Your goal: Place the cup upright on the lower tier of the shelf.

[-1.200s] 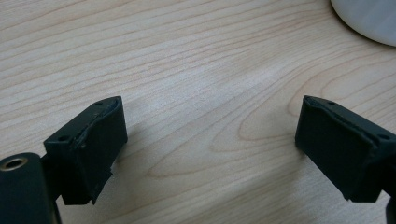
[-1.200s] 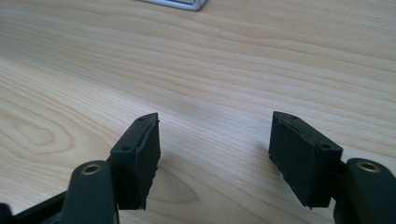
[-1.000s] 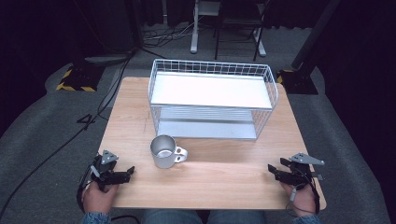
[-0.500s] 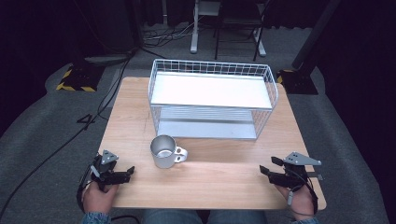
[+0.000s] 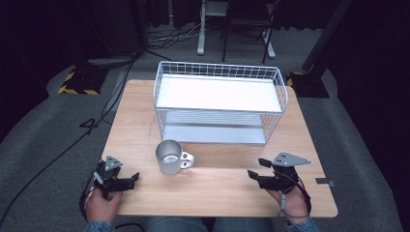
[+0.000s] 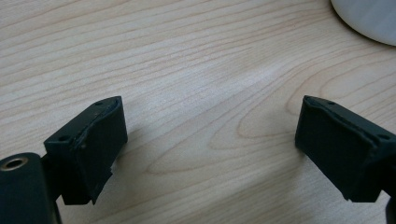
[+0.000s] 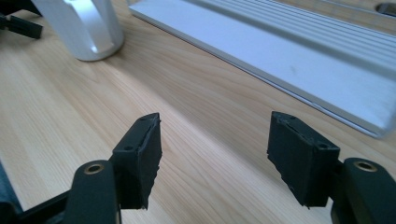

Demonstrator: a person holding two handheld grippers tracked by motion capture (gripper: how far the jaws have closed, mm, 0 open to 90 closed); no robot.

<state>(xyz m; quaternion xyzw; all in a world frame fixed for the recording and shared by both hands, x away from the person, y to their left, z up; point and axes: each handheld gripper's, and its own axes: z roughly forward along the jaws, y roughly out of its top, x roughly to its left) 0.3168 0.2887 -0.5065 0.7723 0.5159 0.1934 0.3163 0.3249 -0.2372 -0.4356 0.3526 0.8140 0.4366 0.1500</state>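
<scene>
High view: shiny metal mug [image 5: 170, 156], upright.

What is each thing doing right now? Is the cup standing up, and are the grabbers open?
Metal mug: upright on the table, looks empty, handle pointing right, untouched.
Wire rack: standing on the table, both shelves bare.
Left gripper: jaws open, holding nothing.
Right gripper: jaws open, holding nothing, pointing toward the mug.

Bare wooden table [image 5: 222, 186] lies open between both grippers, where only the metal mug [image 5: 170, 156] and the wire rack [image 5: 220, 104] behind it block passage.
</scene>
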